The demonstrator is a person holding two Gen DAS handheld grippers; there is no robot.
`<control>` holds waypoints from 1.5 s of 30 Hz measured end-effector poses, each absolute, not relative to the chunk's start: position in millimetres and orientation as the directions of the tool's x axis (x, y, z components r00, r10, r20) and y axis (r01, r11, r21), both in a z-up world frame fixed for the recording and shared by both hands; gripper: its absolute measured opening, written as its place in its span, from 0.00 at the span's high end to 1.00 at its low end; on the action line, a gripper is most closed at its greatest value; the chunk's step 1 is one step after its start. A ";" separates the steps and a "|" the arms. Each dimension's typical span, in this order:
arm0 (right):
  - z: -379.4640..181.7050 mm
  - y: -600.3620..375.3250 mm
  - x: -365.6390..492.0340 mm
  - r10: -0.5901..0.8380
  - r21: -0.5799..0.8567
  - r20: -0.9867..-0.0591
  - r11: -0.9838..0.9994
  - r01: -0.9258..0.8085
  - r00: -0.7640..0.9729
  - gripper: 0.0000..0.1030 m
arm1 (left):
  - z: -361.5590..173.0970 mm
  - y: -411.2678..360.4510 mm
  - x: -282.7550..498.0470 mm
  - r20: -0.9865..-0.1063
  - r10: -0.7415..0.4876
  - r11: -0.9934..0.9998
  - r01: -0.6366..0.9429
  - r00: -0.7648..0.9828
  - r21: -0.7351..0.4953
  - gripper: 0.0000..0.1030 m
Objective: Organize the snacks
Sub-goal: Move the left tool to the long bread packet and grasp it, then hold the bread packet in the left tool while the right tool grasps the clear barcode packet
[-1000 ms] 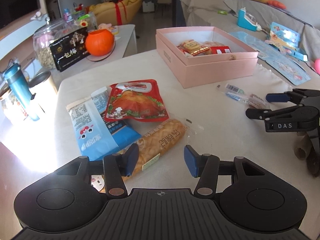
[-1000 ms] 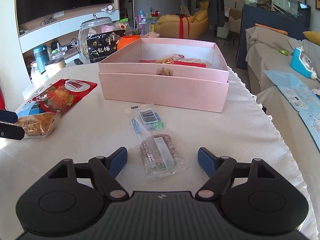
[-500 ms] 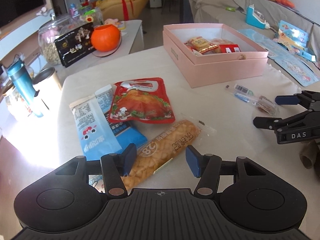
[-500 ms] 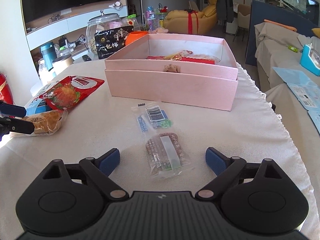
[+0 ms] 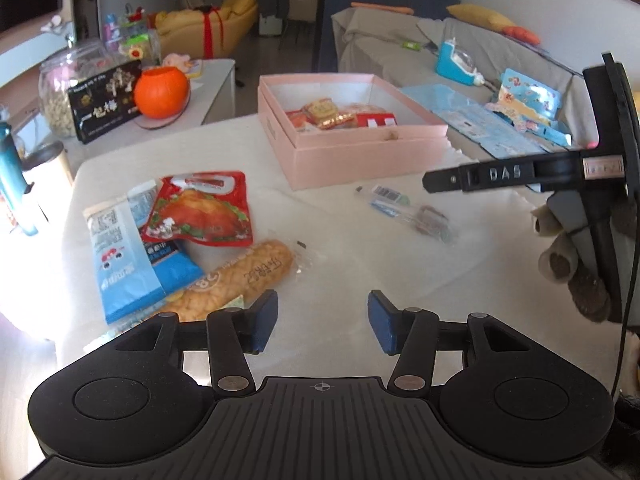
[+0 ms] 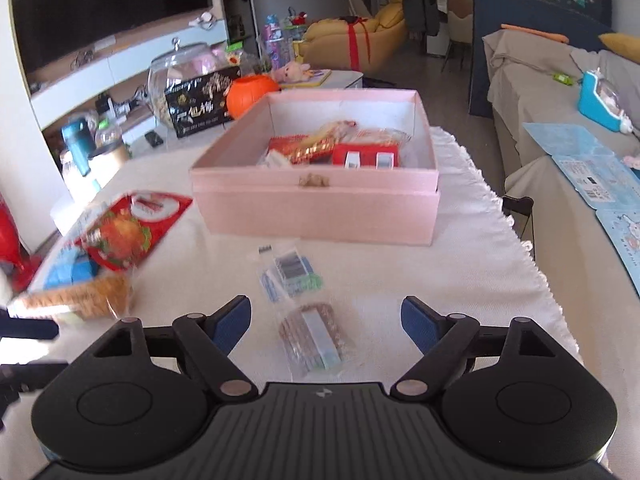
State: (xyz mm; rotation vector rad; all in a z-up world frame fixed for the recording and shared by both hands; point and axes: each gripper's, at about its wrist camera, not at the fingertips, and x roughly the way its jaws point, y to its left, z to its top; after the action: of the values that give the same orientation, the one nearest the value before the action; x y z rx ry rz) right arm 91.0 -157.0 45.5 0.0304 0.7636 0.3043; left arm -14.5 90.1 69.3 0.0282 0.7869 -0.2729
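Observation:
An open pink box (image 5: 362,162) (image 6: 316,200) with several snacks inside sits on the white table. A red chicken pouch (image 5: 202,210) (image 6: 128,230), a blue-white packet (image 5: 120,264), a long orange bread pack (image 5: 236,276) (image 6: 80,298) and a clear brown snack pack (image 5: 416,214) (image 6: 310,334) lie loose in front of it. My left gripper (image 5: 322,316) is open and empty, right of the bread pack. My right gripper (image 6: 326,318) is open above the clear pack; it also shows in the left wrist view (image 5: 520,174).
A low side table holds an orange pumpkin pot (image 5: 160,92), a black packet (image 5: 106,106) and a glass jar (image 6: 180,76). A teal bottle (image 5: 12,184) stands at the left. A covered sofa (image 5: 480,52) with blue items is on the right.
Both grippers have lifted higher above the table, so the box's inside shows more. The left gripper has moved right, off the bread pack. Both stay open.

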 end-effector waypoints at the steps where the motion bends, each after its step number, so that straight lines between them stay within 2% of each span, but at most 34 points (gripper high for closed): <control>1: 58.8 -161.0 95.1 0.285 0.163 -0.668 0.957 -0.240 0.687 0.19 | 75.1 92.6 -16.9 -0.685 -0.225 0.967 0.247 0.693 -0.068 0.46; 4: 98.2 -167.9 108.6 0.263 0.167 -0.634 0.965 -0.204 0.727 0.19 | 89.9 105.8 -19.8 -0.641 -0.190 0.978 0.203 0.743 -0.055 0.46; 6: 128.0 -169.4 116.6 0.205 0.103 -0.589 0.978 -0.179 0.782 0.19 | 95.6 116.8 -20.1 -0.627 -0.162 0.984 0.169 0.762 -0.049 0.46; 9: 169.0 -170.8 130.3 0.128 0.023 -0.516 0.990 -0.136 0.847 0.19 | 96.2 130.7 -16.4 -0.636 -0.125 0.989 0.145 0.762 -0.021 0.46; 12: 197.5 -171.9 146.9 0.110 0.004 -0.491 0.992 -0.124 0.864 0.19 | 87.6 137.7 -4.2 -0.669 -0.104 0.985 0.171 0.736 0.035 0.46; 16: 194.2 -158.2 158.5 0.171 -0.031 -0.538 0.974 -0.222 0.825 0.19 | 67.8 138.7 10.7 -0.723 -0.122 0.969 0.238 0.680 0.061 0.46; 20: 152.5 -138.5 157.5 0.257 -0.006 -0.649 0.939 -0.343 0.716 0.19 | 41.7 124.8 25.0 -0.775 -0.050 0.931 0.310 0.630 0.192 0.43; 22: 127.8 -125.6 155.1 0.288 0.006 -0.697 0.918 -0.396 0.657 0.19 | 33.7 122.9 33.2 -0.787 -0.026 0.928 0.308 0.616 0.210 0.43; 24: 107.2 -111.8 151.3 0.305 0.004 -0.729 0.898 -0.441 0.613 0.19 | 35.6 128.1 39.8 -0.794 -0.055 0.959 0.253 0.605 0.126 0.44; 28: 83.5 -99.7 148.0 0.342 0.024 -0.750 0.869 -0.494 0.566 0.19 | 40.6 140.0 46.7 -0.758 -0.297 0.955 0.171 0.581 -0.244 0.58; 32: 64.1 -106.6 146.7 0.312 0.012 -0.752 0.887 -0.461 0.581 0.19 | 34.6 124.9 49.6 -0.730 -0.338 0.935 0.122 0.594 -0.333 0.58; 35: 47.9 -116.3 146.4 0.260 0.009 -0.761 0.920 -0.391 0.595 0.21 | 26.8 122.3 53.6 -0.702 -0.429 0.880 0.086 0.568 -0.468 0.57; 37: 41.4 -124.5 142.8 0.271 0.041 -0.764 0.926 -0.376 0.586 0.21 | 22.6 114.1 55.4 -0.717 -0.437 0.879 0.091 0.543 -0.467 0.56; 38: 39.0 -127.8 140.8 0.279 0.055 -0.765 0.927 -0.372 0.581 0.21 | 21.3 107.8 55.8 -0.733 -0.418 0.895 0.106 0.537 -0.434 0.52; 39: 36.1 -131.8 138.6 0.281 0.064 -0.766 0.928 -0.367 0.578 0.23 | 20.4 101.4 55.6 -0.740 -0.401 0.908 0.124 0.540 -0.401 0.51; 41: 30.3 -136.9 134.2 0.273 0.064 -0.770 0.932 -0.356 0.577 0.34 | 22.4 94.4 55.9 -0.743 -0.369 0.925 0.139 0.558 -0.355 0.53; 42: 27.4 -138.1 132.2 0.269 0.065 -0.773 0.935 -0.349 0.574 0.47 | 24.6 91.7 55.9 -0.744 -0.344 0.935 0.141 0.573 -0.324 0.54; 44: 25.0 -139.4 125.1 0.276 0.079 -0.766 0.937 -0.341 0.581 0.56 | 28.4 86.8 55.8 -0.744 -0.294 0.954 0.141 0.600 -0.263 0.55; 45: 26.3 -138.2 120.7 0.278 0.074 -0.763 0.934 -0.350 0.584 0.66 | 30.4 84.6 56.0 -0.744 -0.274 0.961 0.140 0.609 -0.238 0.55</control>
State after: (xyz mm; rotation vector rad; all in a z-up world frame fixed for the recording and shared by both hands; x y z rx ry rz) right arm 120.7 -138.2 26.3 -0.0877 0.8742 0.3670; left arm 56.0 84.6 30.4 -0.1620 0.8846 -0.2401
